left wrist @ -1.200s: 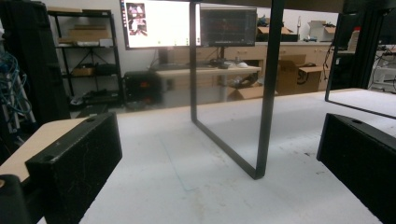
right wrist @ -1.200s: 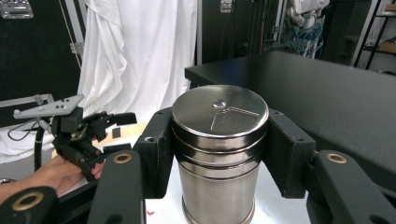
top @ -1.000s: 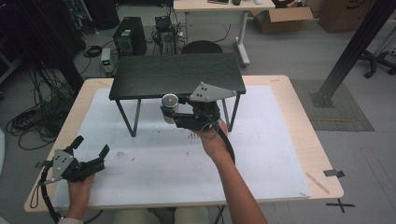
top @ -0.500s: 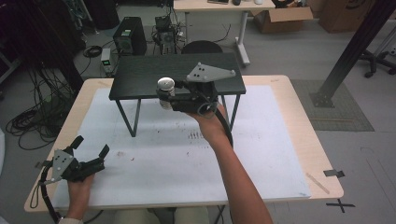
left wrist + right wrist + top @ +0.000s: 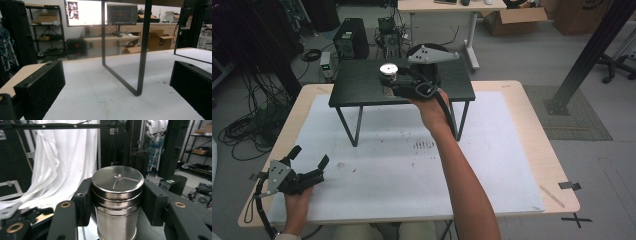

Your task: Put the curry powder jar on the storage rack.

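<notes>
Gripping the steel can (image 5: 117,202) just under its lid, the right claw (image 5: 393,82) holds it over the black stand (image 5: 362,85) near the bench's far edge; a tilted set-down could topple it, while the left claw (image 5: 309,156) gapes empty.

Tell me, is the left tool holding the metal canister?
No, the left tool rests open and empty on the table; the metal canister sits in the right tool.

Black fingers (image 5: 85,202) clamp an upright steel canister (image 5: 117,205) on both sides.
</notes>
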The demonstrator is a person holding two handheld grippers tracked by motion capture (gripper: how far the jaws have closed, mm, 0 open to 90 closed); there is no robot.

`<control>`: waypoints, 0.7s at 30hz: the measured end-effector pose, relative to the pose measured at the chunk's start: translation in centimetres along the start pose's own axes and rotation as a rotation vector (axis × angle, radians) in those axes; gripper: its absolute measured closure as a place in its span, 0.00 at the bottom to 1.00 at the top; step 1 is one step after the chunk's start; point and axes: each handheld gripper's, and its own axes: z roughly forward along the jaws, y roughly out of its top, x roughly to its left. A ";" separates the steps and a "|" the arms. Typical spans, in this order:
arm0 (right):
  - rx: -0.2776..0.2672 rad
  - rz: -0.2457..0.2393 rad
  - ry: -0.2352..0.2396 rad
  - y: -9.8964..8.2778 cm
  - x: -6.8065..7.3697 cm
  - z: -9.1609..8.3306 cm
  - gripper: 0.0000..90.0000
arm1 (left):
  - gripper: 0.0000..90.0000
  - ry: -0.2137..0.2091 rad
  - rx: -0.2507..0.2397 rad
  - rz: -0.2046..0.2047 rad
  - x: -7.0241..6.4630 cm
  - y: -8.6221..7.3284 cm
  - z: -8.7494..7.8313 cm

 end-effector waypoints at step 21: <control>0.081 0.073 -0.162 -0.2 -4.3 4.4 0.54 | 0.00 0.000 -0.001 -0.003 0.0 0.0 0.0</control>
